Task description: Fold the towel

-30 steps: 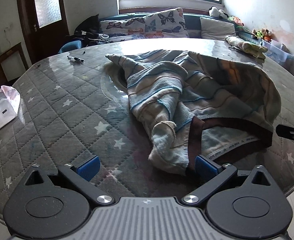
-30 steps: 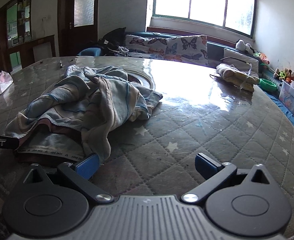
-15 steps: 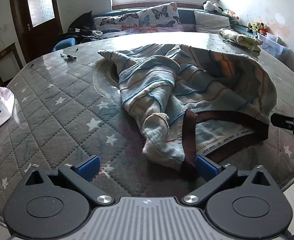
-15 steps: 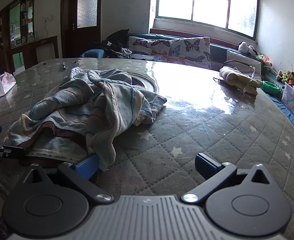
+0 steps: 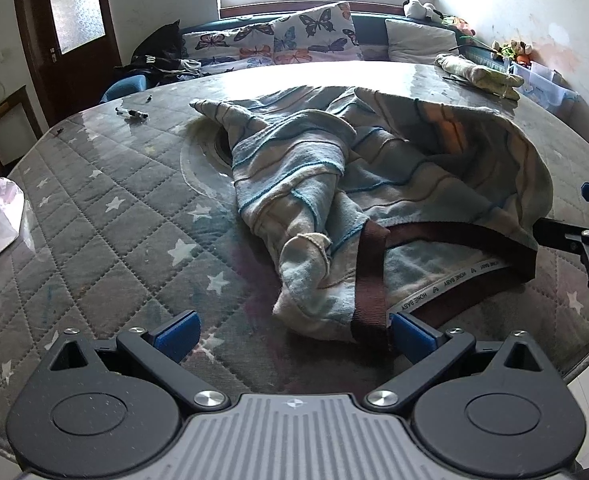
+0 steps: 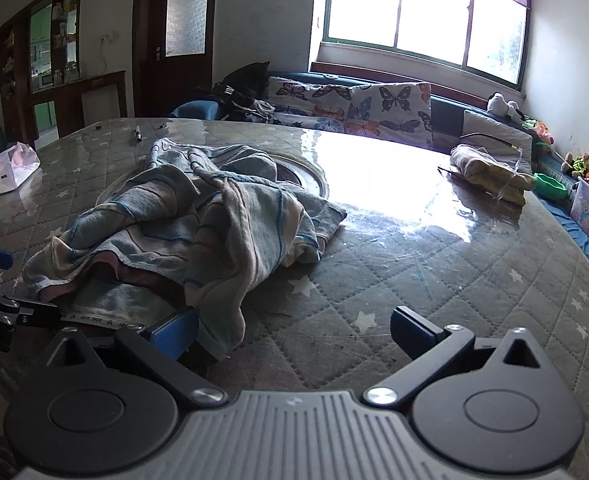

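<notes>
Table: your round quilted star-print table (image 5: 106, 220) fills both views, with a butterfly-cushion sofa (image 6: 358, 108) behind it.
Towel: the striped blue towel (image 5: 374, 184) is still a crumpled heap mid-table, brown hem toward you.
Left gripper (image 5: 294, 330): spread wide, gripping nothing, right pad touching the hem corner.
Right gripper (image 6: 292, 330): also released, left pad against the towel's near edge.

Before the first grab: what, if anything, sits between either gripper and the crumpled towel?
Nothing visible does. The towel lies right ahead of the open left gripper and open right gripper; only bare table lies between.
</notes>
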